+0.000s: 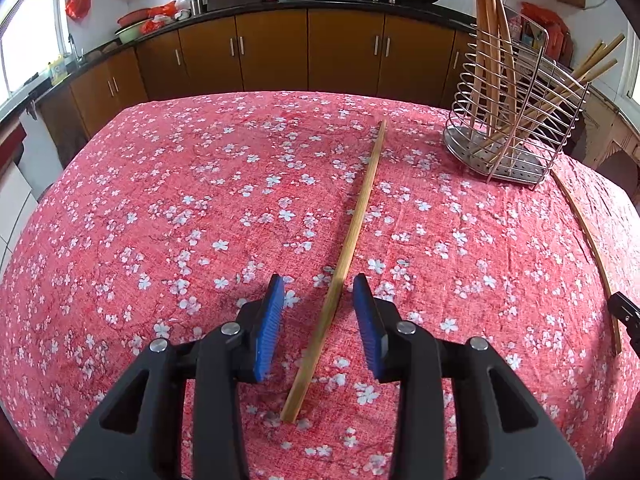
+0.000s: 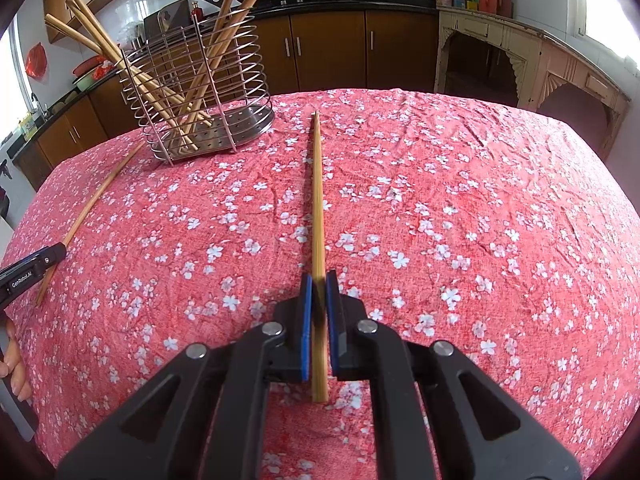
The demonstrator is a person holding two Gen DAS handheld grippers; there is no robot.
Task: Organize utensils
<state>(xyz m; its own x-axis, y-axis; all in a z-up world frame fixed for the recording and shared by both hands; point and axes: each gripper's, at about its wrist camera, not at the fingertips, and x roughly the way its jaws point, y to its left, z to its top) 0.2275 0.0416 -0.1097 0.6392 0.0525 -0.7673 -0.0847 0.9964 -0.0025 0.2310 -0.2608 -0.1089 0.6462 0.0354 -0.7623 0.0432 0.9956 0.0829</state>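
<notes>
Black plastic arms with blue rubber pads fill the bottom of both views. On the left gripper (image 1: 319, 286) the pads stand apart, and a long thin wooden chopstick (image 1: 348, 254) lies flat on the red cloth with white flowers (image 1: 160, 200), right in the gap. Neither pad touches it. That stick runs away from the gripper, and its far tip leans toward the shiny wire basket (image 1: 516, 120) at the back right. On the right gripper (image 2: 319, 280) the pads are pressed tight on a second long wooden chopstick (image 2: 317, 200), which points straight ahead over the cloth. From this side the same wire basket (image 2: 192, 92) stands ahead and to the left, with more wooden sticks (image 2: 120, 60) leaning inside it. I think the right hand is ready to go first, since it already has its stick. It would need to lift, swing left and tip the stick up so one end drops in from the top. The left hand would first have to squeeze shut on its stick, near the close end.
</notes>
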